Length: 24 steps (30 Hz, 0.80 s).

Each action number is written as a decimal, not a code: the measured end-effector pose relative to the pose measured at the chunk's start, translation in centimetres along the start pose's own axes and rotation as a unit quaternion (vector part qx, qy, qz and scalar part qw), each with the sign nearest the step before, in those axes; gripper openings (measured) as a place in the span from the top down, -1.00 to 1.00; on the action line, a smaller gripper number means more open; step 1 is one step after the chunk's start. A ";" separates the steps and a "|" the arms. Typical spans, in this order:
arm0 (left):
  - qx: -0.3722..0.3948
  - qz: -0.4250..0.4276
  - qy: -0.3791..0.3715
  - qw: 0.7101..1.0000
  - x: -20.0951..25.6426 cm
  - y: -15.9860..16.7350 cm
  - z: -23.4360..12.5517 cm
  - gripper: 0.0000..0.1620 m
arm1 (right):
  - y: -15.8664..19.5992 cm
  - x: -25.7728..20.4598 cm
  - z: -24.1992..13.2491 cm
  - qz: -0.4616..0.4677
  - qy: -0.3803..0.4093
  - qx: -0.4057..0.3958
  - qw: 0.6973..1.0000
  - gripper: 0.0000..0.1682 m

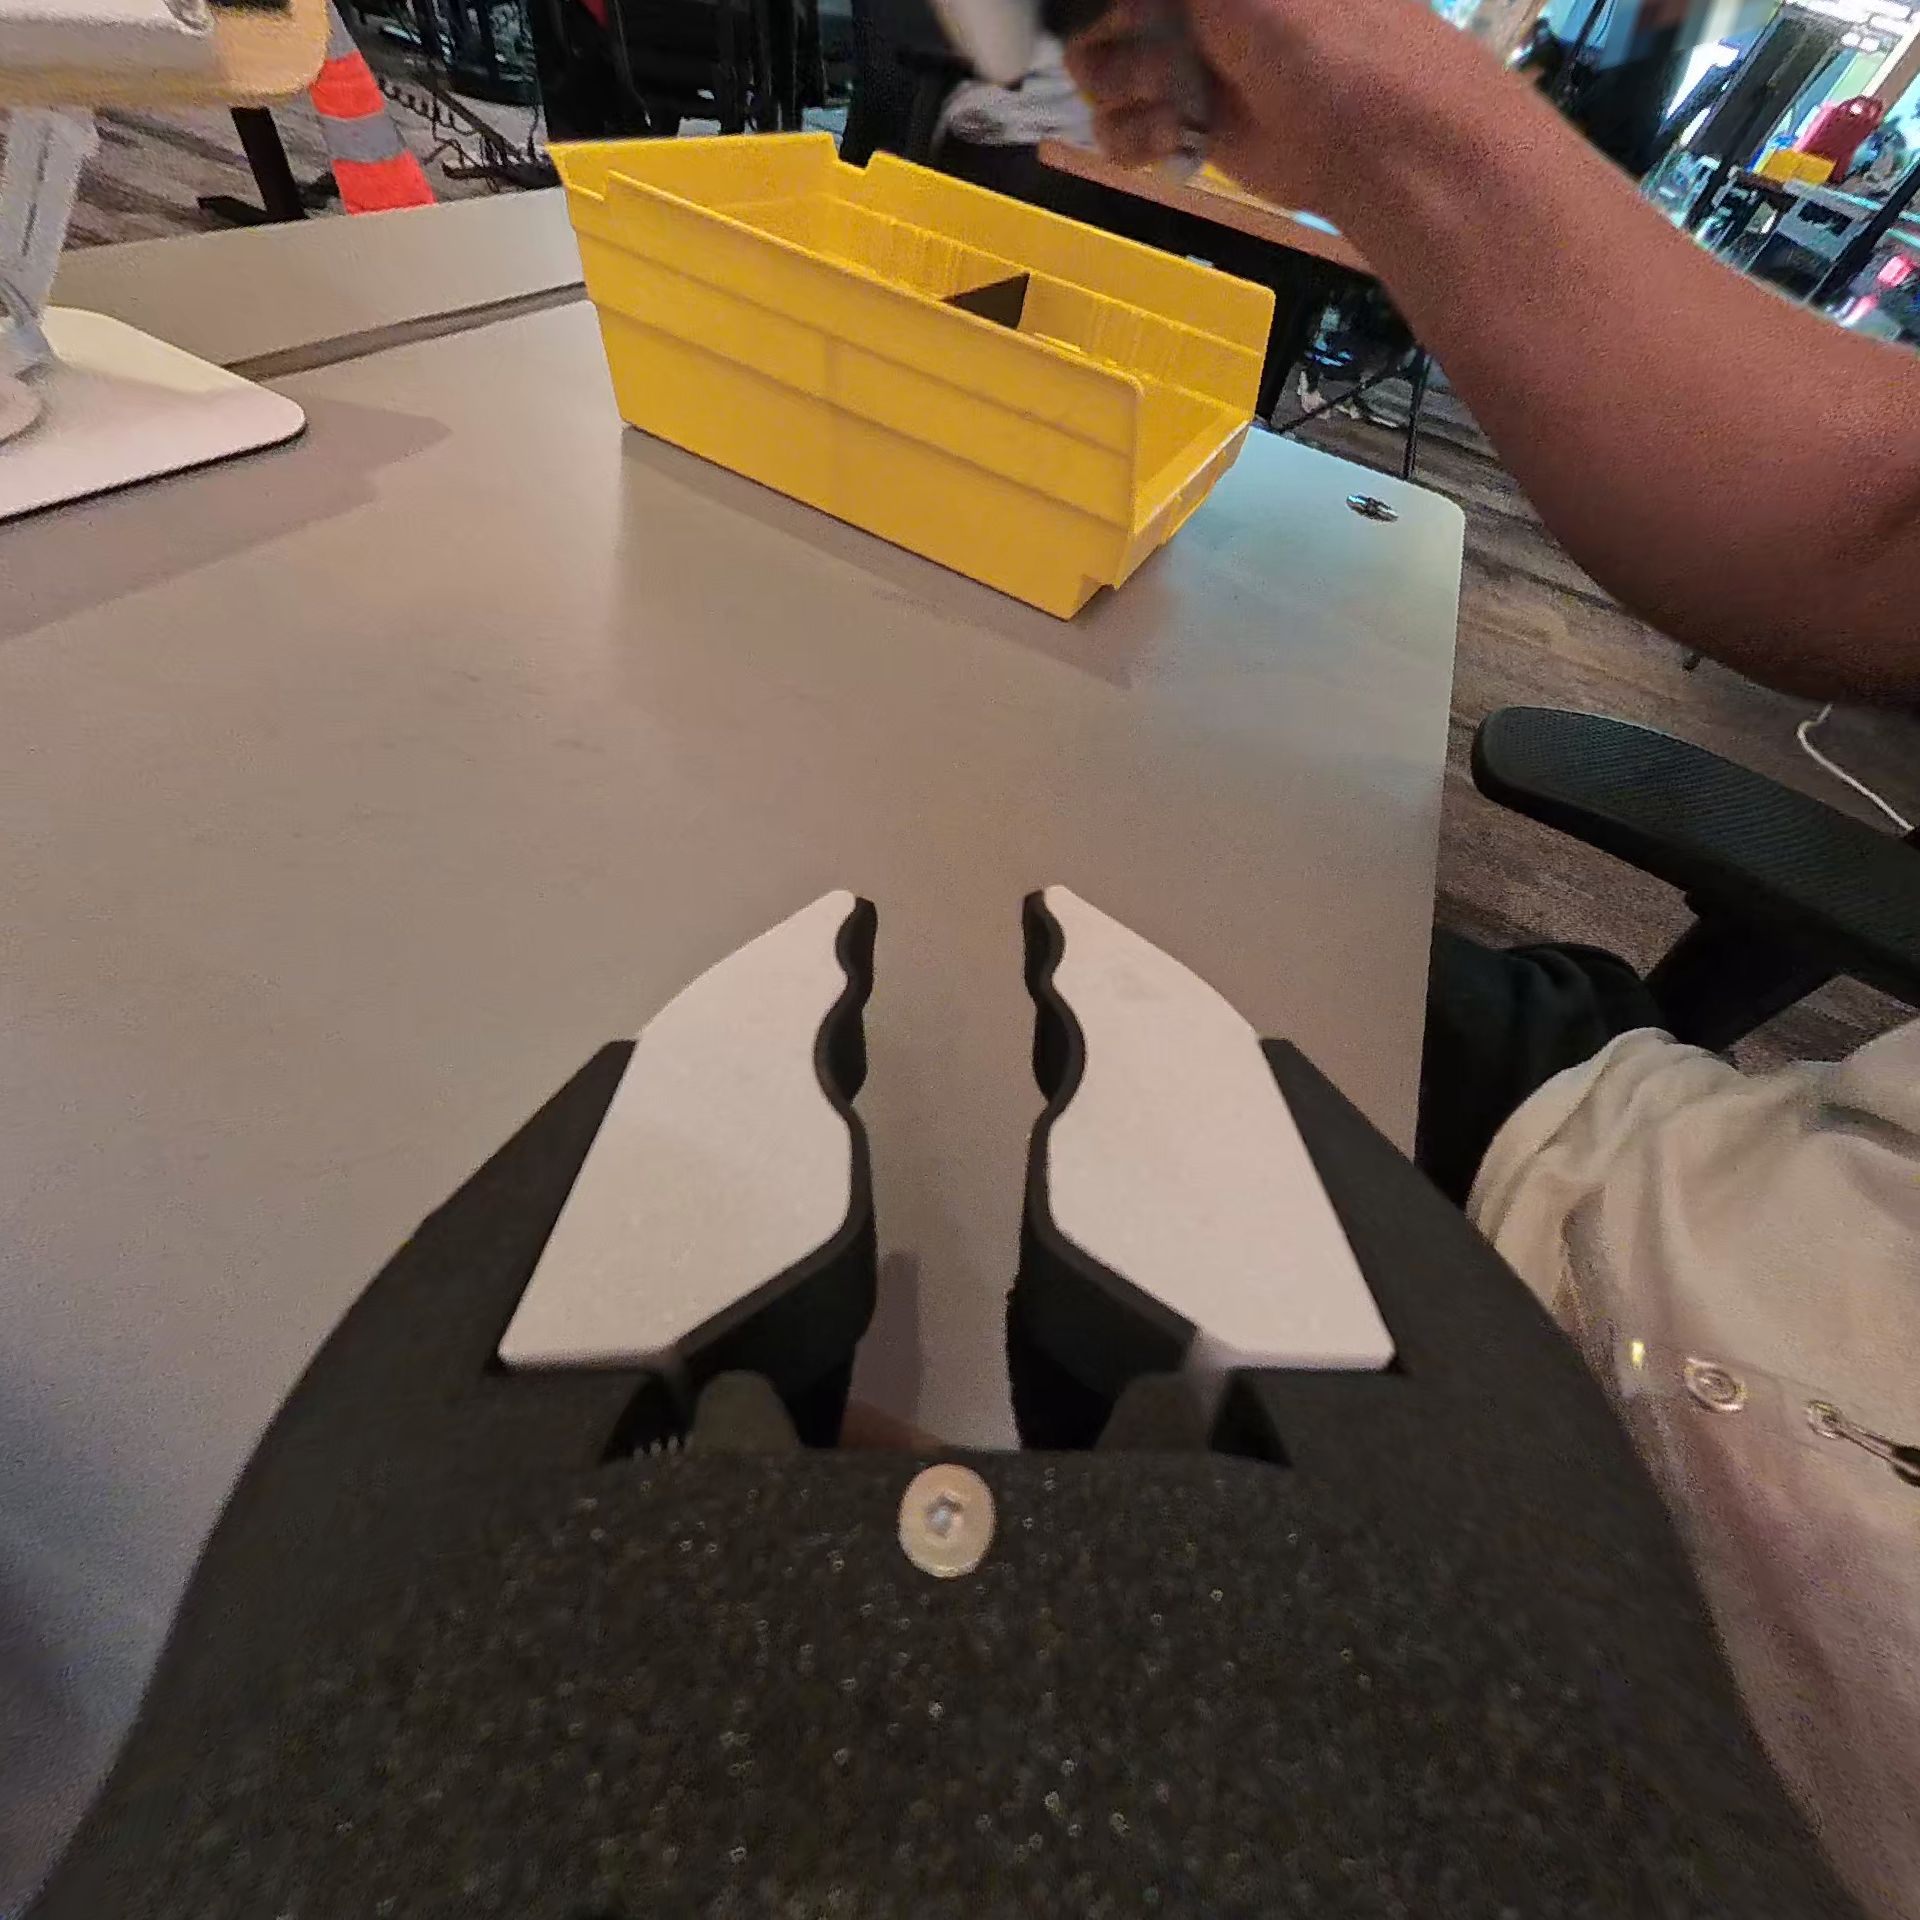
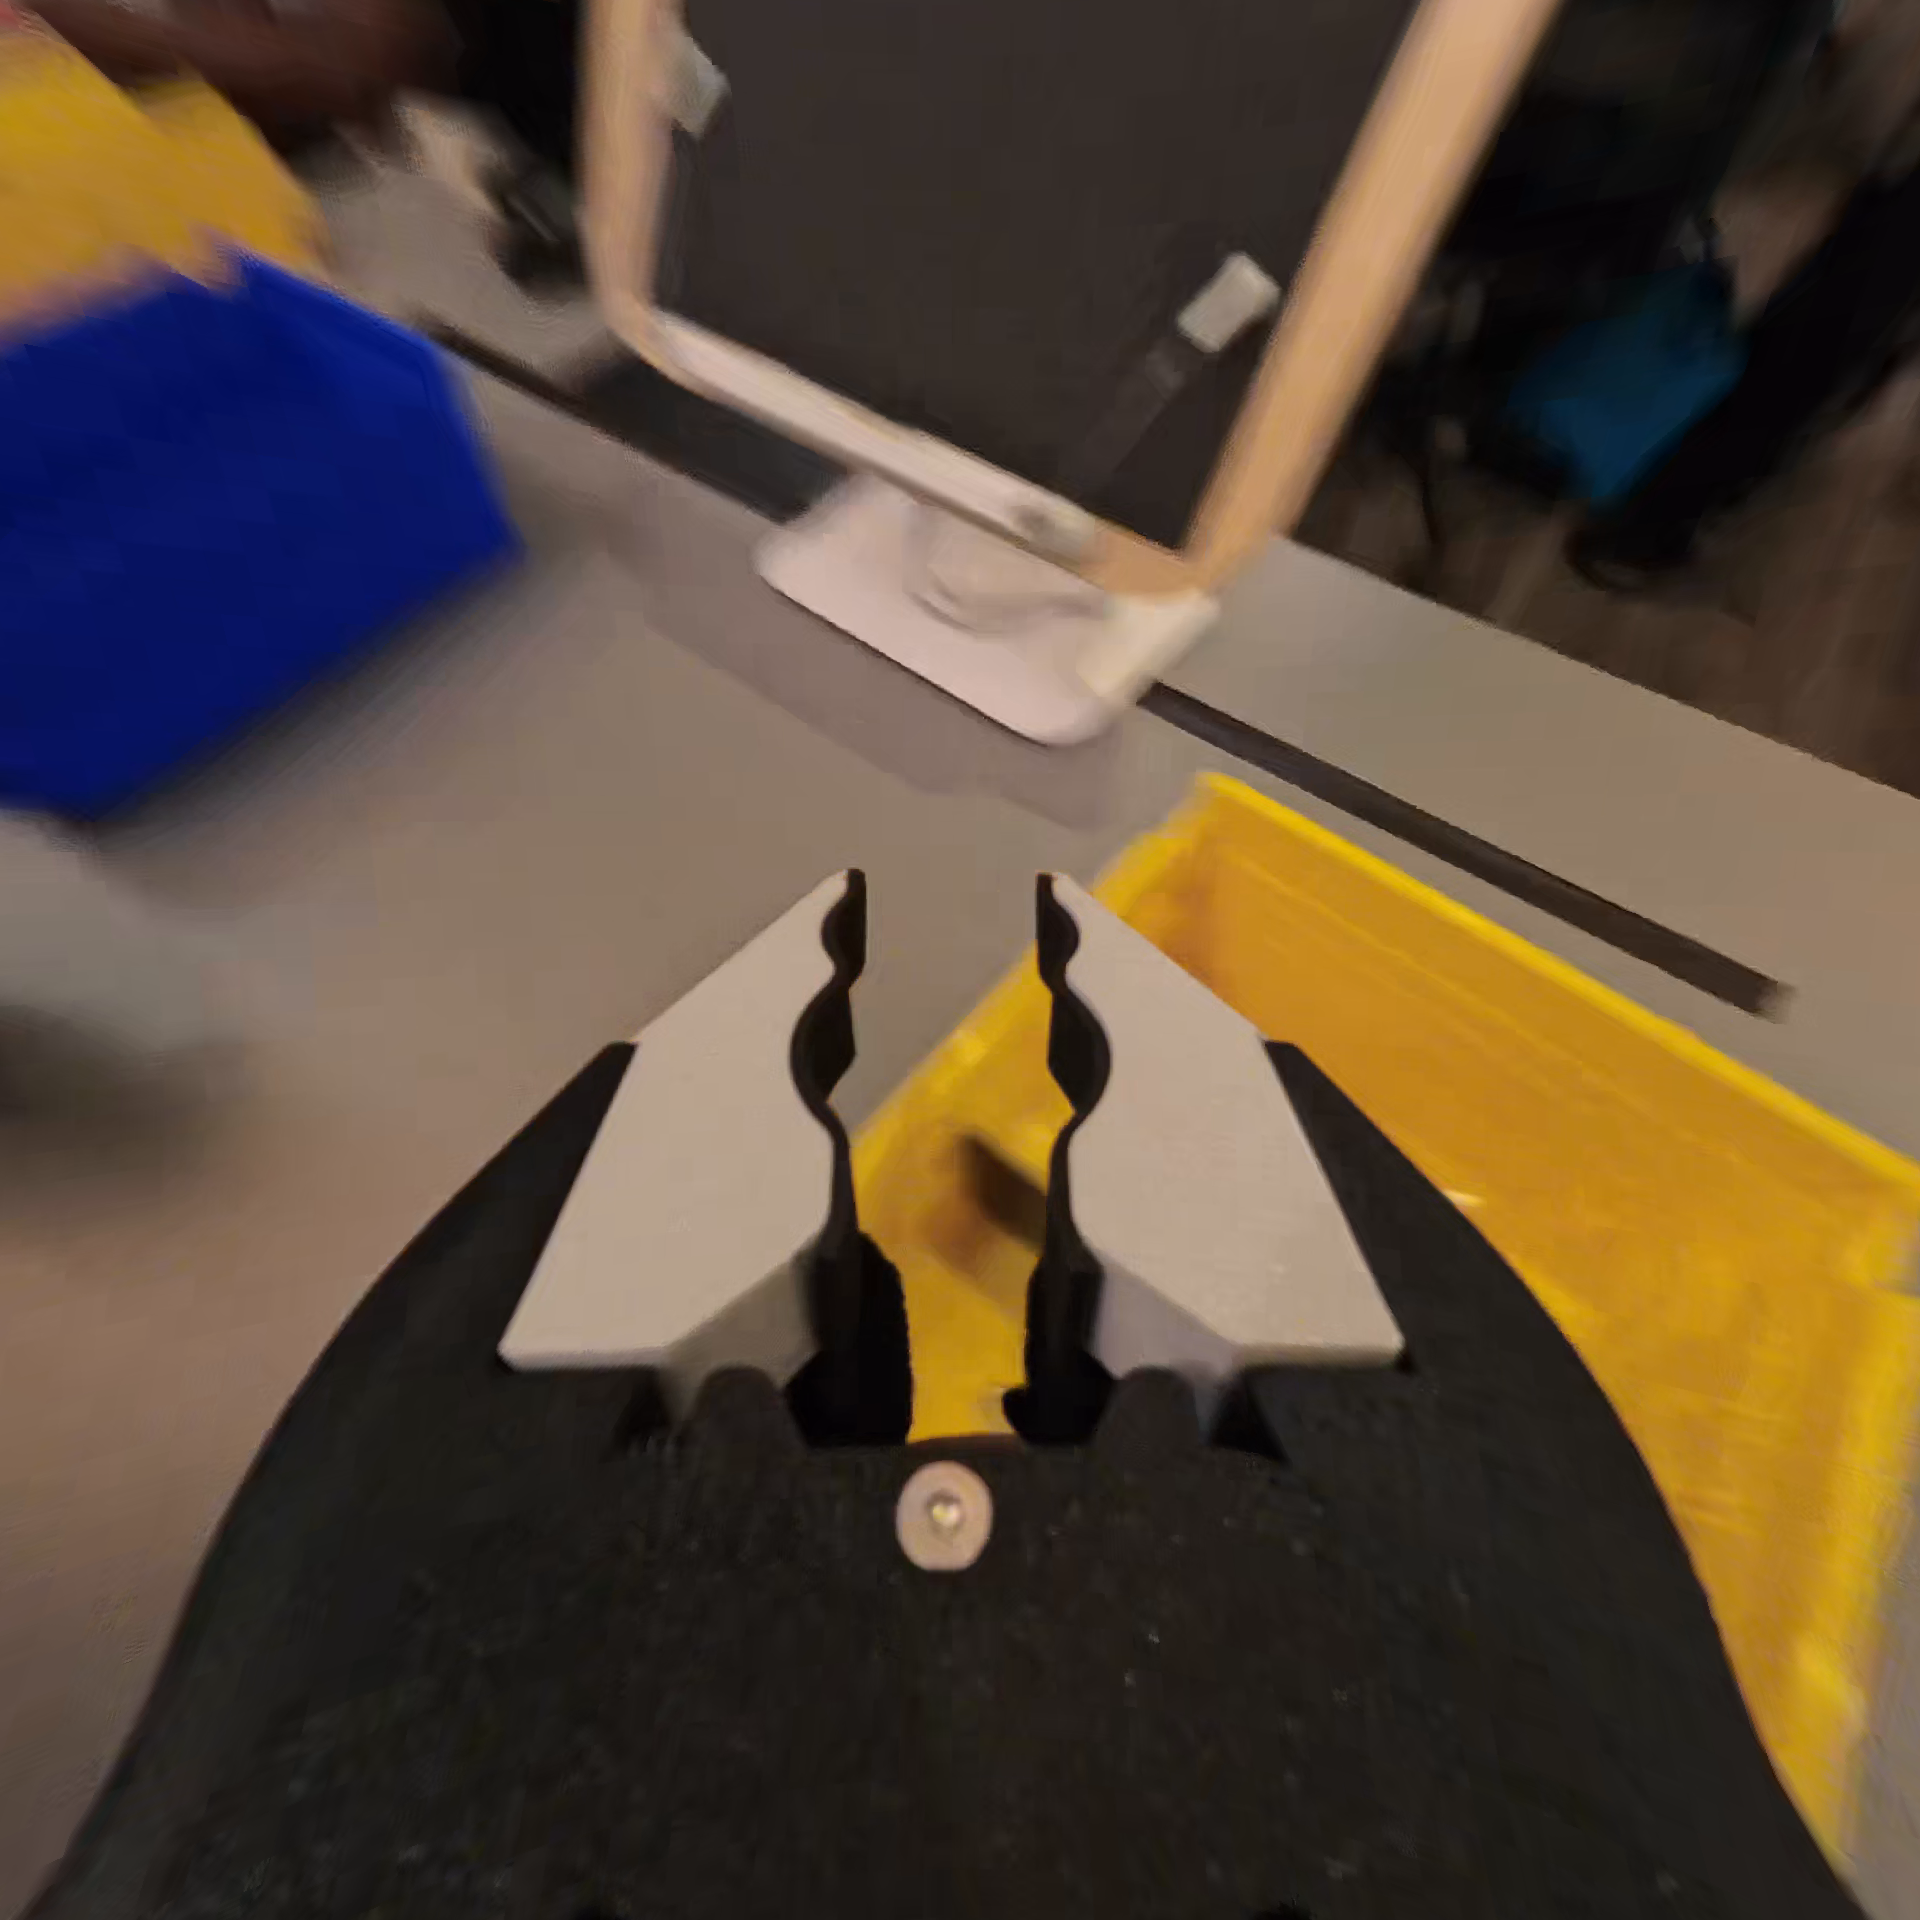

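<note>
The left claw [image 1: 950, 914] hangs low over the near part of the grey surface [image 1: 416, 831], its two fingers parted with only bare tabletop showing in the gap; it holds nothing. Well beyond it, toward the far right corner, a yellow bin [image 1: 883, 416] stands on the surface with a dark triangular piece [image 1: 992, 296] inside. A person's forearm [image 1: 1610, 364] reaches across above the bin's right side. A white stand base [image 1: 125, 426] sits at the far left. The right claw [image 2: 948, 894] is likewise spread and empty, poised over the near corner of the yellow bin [image 2: 1455, 1143], where a dark object [image 2: 992, 1184] lies blurred between the fingers. A blue bin [image 2: 208, 540] sits to the far left, and a white stand base [image 2: 977, 634] lies farther ahead.
</note>
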<state>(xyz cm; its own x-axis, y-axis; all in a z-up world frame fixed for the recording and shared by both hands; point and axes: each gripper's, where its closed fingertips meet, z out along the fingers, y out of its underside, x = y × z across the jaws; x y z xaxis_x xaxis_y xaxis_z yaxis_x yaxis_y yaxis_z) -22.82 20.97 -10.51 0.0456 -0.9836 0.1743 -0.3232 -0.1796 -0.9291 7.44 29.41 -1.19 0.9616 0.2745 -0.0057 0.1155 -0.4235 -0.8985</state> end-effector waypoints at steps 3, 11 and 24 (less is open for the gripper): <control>0.007 0.005 0.000 1.000 0.4 -1.4 -0.8 0.61 | 1.5 -12.3 -2.2 0.041 -0.145 0.063 0.987 0.62; -0.072 -0.110 -0.166 0.977 -8.1 -3.0 -9.4 0.58 | 12.4 -31.5 -1.5 0.091 -0.368 0.001 0.925 0.49; -0.130 -0.477 -0.437 0.752 -24.5 6.7 -19.1 0.54 | 12.9 -31.5 -3.4 0.086 -0.403 0.023 0.911 0.48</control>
<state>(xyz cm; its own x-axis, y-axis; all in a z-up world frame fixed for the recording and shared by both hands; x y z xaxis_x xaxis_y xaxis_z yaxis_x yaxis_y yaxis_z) -44.21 44.13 -14.79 0.9404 -0.0632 0.3341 0.0821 -0.9113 -0.4036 -20.49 12.36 -11.07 0.4666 0.7597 -0.4530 -0.0481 -0.4896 -0.8706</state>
